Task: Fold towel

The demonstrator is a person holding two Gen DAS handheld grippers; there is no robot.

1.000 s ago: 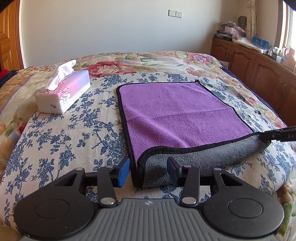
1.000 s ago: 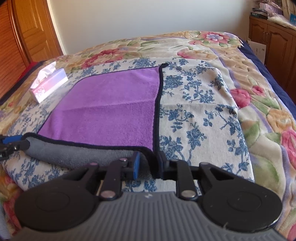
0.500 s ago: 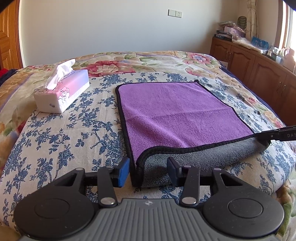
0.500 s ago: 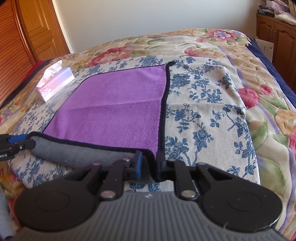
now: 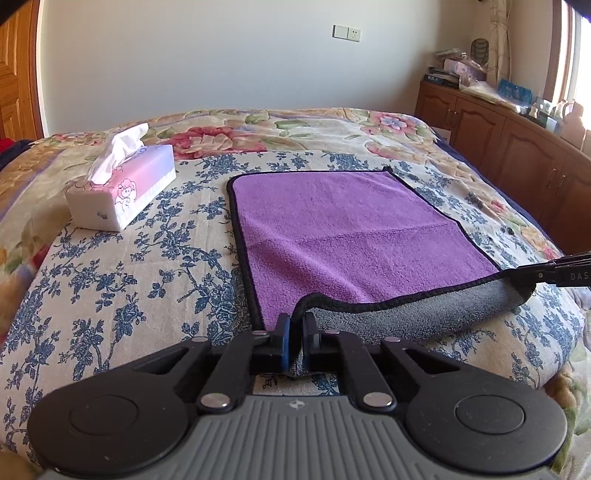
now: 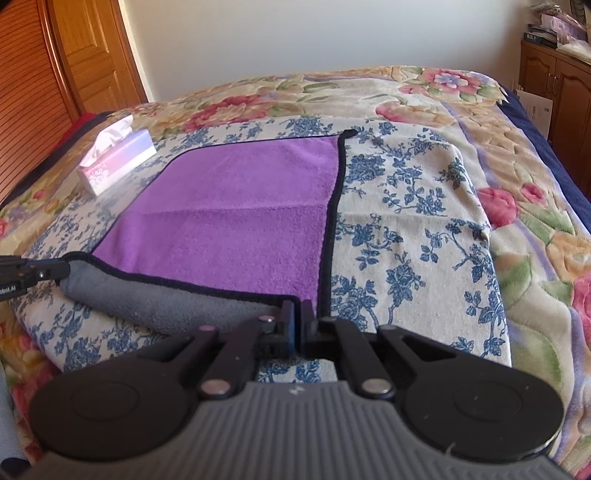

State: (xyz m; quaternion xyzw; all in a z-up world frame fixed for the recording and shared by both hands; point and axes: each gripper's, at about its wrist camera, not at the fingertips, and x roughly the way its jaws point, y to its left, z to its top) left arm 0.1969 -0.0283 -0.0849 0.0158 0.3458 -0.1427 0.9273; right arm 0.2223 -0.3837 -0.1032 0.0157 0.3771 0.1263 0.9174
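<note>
Your left tongs (image 5: 296, 325) sit low at the near edge of the bed (image 5: 110, 280), level and pointing toward the far wall, with both pads pinched together on the near-left corner of the towel (image 5: 343, 229). Your right tongs (image 6: 297, 314) hold the matching pose at the near-right corner, pads closed on the black hem there. The towel lies on the blue-flowered cloth (image 6: 406, 221) over the bed: purple face up, black piping round the edge, a faint crease running across its middle. The near hem is lifted and curled back, so the grey underside (image 5: 406, 321) shows as a soft roll strung between the two corners; the far half lies flat. The left wrist view shows the right tongs entering from the right edge, gripping the roll's far end, plus the wooden cabinets (image 5: 517, 147) along the right side and a wall switch plate (image 5: 346, 32). The right wrist view shows the left tongs coming in at the left edge at the other end of the roll, and a wooden door (image 6: 74, 66) behind the bed, which the left view only catches at its margin. The tissue box (image 5: 122, 192) stands on the bed to the left of the towel, well apart from it, in both views. How much fabric sits between the right pads is hard to judge, since the tongs cover the corner.
</note>
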